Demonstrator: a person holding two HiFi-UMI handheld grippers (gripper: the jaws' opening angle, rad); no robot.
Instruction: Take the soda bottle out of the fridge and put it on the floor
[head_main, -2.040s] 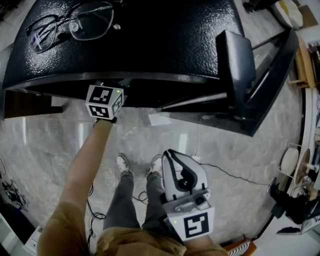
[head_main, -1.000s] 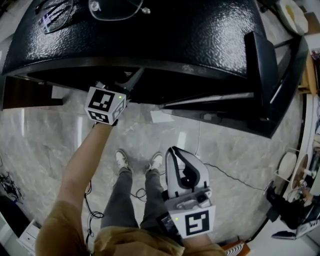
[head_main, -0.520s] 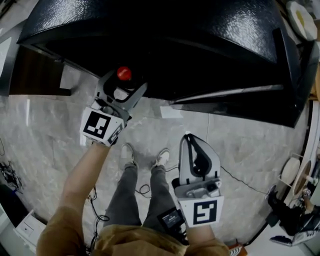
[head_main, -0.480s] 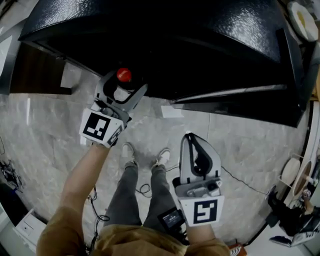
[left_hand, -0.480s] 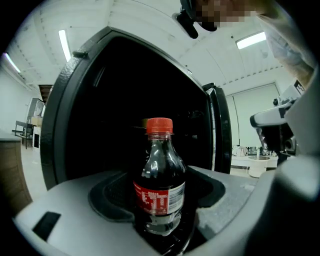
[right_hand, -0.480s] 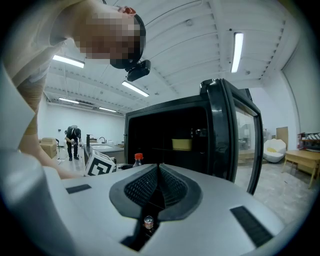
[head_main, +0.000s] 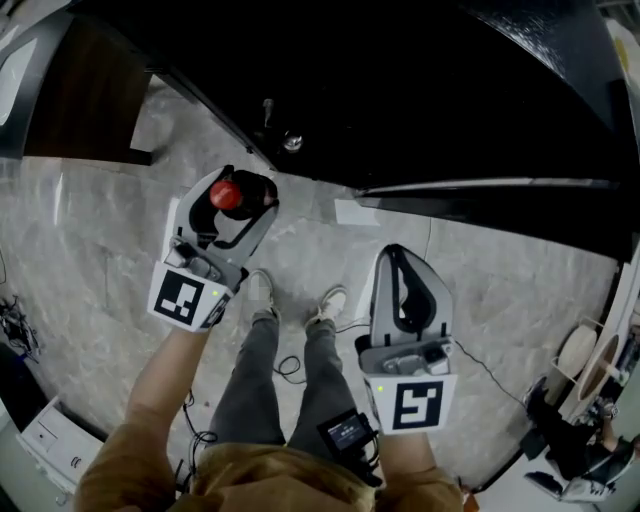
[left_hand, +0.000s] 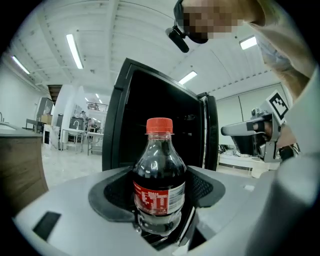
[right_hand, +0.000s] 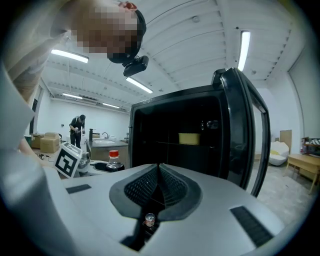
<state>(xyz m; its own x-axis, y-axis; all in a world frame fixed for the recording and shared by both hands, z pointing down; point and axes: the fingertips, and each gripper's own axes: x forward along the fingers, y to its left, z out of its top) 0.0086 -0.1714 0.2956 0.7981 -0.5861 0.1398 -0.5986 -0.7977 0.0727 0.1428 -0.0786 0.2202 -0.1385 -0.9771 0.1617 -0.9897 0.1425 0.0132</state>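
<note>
The first half of the task looked done. The bottle (left_hand: 159, 185) was out of the fridge (head_main: 400, 90) and upright in the left gripper (head_main: 243, 200), whose jaws were clamped on its lower body below the red label. The red cap stood clear above them. It hung in the air just near of the fridge's open front, above the floor (head_main: 100, 240), and had not yet been set down. What remained, by my reading, was to lower it, stand it on the floor and let go.

The right gripper (right_hand: 160, 172) held nothing, its jaws pressed together. It hung to the right, near the person's body, well apart from the bottle.

The floor was pale grey marbled tile, glossy, and looked flat and firm enough for a bottle to stand. The person's shoes (head_main: 333, 303) and some loose cables (head_main: 290, 370) lay on it between the grippers. The door (right_hand: 245, 130) stood open on the right. The room was a large, bright workshop with strip lights (left_hand: 74, 50) overhead, and a person (right_hand: 76, 127) stood at a counter far left.
</note>
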